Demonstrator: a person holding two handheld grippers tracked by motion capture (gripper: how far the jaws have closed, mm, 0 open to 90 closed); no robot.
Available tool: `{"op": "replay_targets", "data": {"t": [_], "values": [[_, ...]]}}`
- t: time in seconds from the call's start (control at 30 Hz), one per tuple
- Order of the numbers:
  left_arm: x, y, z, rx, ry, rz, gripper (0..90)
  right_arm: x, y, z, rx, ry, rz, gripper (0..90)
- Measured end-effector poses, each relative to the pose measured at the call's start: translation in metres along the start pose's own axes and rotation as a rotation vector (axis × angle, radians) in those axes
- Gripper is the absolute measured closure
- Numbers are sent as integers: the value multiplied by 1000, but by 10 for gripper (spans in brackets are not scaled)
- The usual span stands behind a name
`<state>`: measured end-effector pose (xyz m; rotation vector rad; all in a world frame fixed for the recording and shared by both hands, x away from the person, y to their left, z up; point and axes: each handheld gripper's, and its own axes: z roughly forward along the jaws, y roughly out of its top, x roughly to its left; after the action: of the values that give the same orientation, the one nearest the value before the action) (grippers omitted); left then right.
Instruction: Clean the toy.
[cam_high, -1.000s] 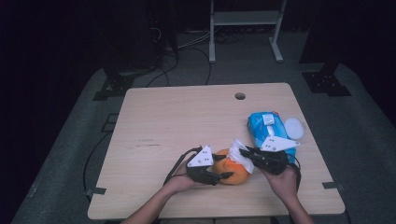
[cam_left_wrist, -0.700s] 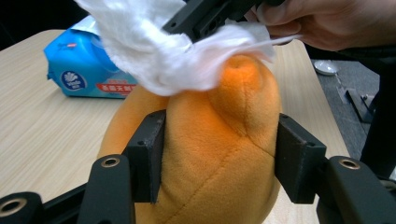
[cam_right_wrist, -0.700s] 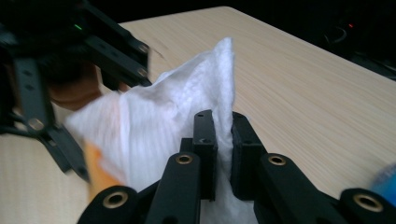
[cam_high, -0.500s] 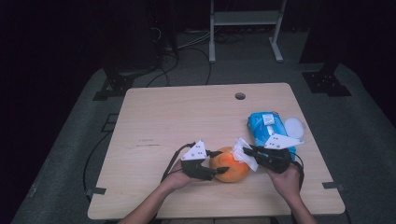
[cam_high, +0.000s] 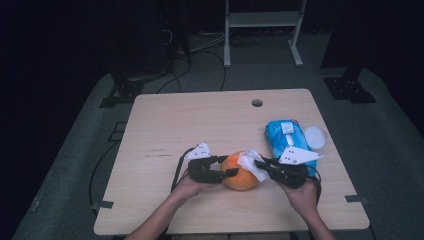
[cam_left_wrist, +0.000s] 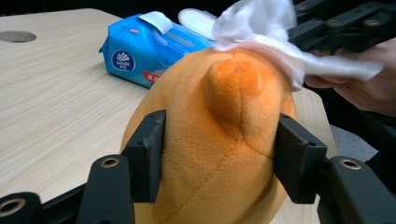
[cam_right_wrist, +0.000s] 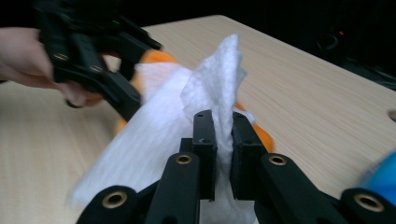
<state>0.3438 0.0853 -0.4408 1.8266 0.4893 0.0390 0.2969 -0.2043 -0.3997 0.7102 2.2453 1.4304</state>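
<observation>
A pale wooden rectangular tabletop (cam_high: 200, 130) is seen from above, with a blue soft pack of wet wipes (cam_high: 286, 136) lying near its right edge. Toward the near edge, an orange rounded plush toy (cam_high: 240, 172) rests on the wood, gripped on both flanks by the left claw (cam_left_wrist: 219, 154). A crumpled white wet wipe (cam_right_wrist: 205, 107) is pinched tight in the right claw (cam_right_wrist: 223, 156) and is pressed against the toy's top (its loose end is blurred). The step in hand is judged to be the wiping of the toy. Further strokes across the plush seem called for, with the toy kept steady.
</observation>
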Motion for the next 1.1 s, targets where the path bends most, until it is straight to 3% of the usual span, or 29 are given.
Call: {"op": "replay_targets", "data": {"t": [0.17, 0.33, 0.47, 0.53, 0.73, 0.87, 1.0, 1.1], "values": [[2, 0, -2, -10, 12, -19, 409, -18, -12, -2, 31, -17, 76, 819], [5, -1, -2, -30, 26, -75, 401, -7, -7, 0, 13, 15, 44, 818], [3, -1, -1, -26, 33, -75, 397, 7, -1, 7, 0, 60, -5, 816], [2, -1, -2, -26, 26, -75, 397, 7, -1, 7, -3, 68, -5, 816], [-10, 1, 4, 15, -2, 26, 400, -15, -9, 0, -8, 24, 89, 818], [-20, 2, 8, 45, -22, 97, 394, -26, -13, -4, -16, -3, 126, 817], [-23, 2, 11, 49, -26, 111, 385, -27, -13, -5, -22, -4, 144, 821], [-27, 4, 13, 63, -21, 142, 386, -17, -4, -2, -32, 25, 118, 823]]}}
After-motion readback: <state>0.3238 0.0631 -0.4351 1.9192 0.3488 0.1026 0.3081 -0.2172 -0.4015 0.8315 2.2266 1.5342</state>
